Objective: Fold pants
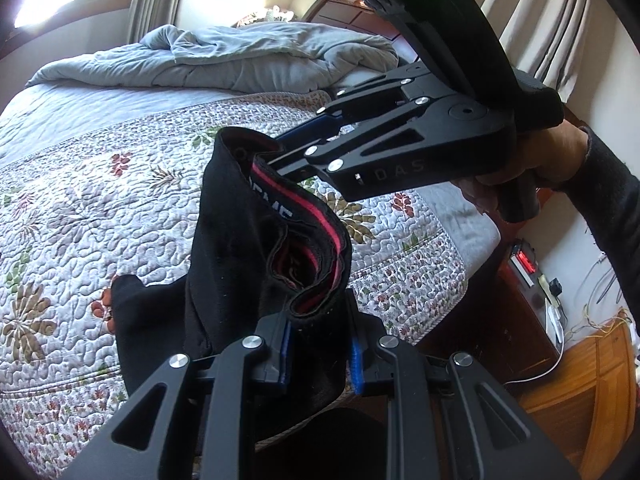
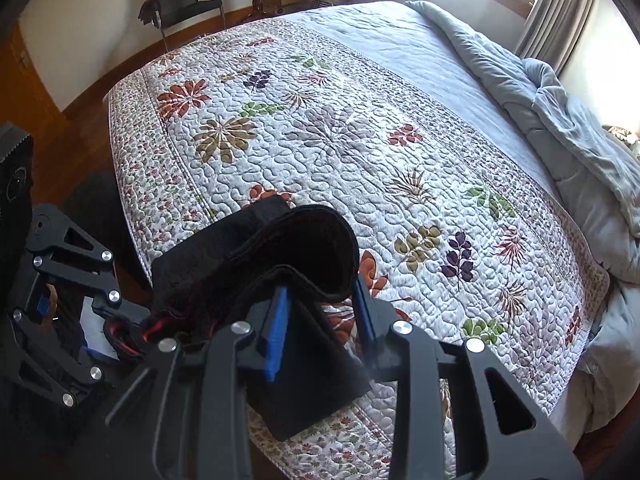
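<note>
Black pants (image 1: pixel 240 264) with a red-striped waistband hang bunched between my two grippers, above the near edge of the bed. My left gripper (image 1: pixel 320 344) is shut on one side of the waistband, its blue pads (image 1: pixel 356 364) pressing the cloth. My right gripper (image 1: pixel 276 154), held by a hand (image 1: pixel 540 168), is shut on the other side of the waistband. In the right wrist view, the right gripper (image 2: pixel 320 316) clamps the pants (image 2: pixel 280 240) with a fold hanging below it. The left gripper (image 2: pixel 116 332) grips the red-striped edge at the left.
A floral quilt (image 2: pixel 320 140) covers the bed, with a rumpled grey comforter (image 2: pixel 580 152) at its far end. A black chair (image 2: pixel 180 0) stands by the wall. A dark nightstand (image 1: pixel 520 300) with cables sits beside the bed. Curtains (image 1: pixel 540 8) hang behind.
</note>
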`<action>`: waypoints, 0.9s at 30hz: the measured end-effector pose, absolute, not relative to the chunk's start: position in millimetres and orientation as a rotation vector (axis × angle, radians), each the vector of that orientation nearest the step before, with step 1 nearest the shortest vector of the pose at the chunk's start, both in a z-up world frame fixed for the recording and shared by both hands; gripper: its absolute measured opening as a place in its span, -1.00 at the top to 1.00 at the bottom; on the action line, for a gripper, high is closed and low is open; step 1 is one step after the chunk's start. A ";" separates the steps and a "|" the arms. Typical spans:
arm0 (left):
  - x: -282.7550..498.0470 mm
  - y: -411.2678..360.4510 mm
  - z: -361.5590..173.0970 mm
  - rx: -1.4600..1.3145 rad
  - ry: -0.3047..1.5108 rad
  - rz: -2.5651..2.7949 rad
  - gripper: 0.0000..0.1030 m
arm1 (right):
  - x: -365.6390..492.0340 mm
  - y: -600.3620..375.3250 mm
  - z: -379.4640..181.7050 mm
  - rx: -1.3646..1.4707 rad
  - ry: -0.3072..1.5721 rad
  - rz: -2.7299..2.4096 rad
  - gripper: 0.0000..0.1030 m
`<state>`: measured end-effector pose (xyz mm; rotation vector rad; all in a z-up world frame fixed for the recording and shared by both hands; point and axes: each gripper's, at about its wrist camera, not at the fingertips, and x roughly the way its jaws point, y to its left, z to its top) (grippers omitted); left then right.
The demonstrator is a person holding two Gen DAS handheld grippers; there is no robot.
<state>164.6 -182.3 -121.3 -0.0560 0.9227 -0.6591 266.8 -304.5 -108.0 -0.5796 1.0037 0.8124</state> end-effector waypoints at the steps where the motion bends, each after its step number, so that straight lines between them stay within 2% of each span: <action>1: 164.8 -184.6 -123.0 -0.055 0.925 -0.660 0.58 | 267.1 -306.2 -109.7 -0.578 1.004 0.813 0.41; 27: 182.8 -247.1 -179.5 -0.004 1.031 -0.669 0.57 | 283.8 -374.5 -180.9 -0.498 1.056 0.811 0.41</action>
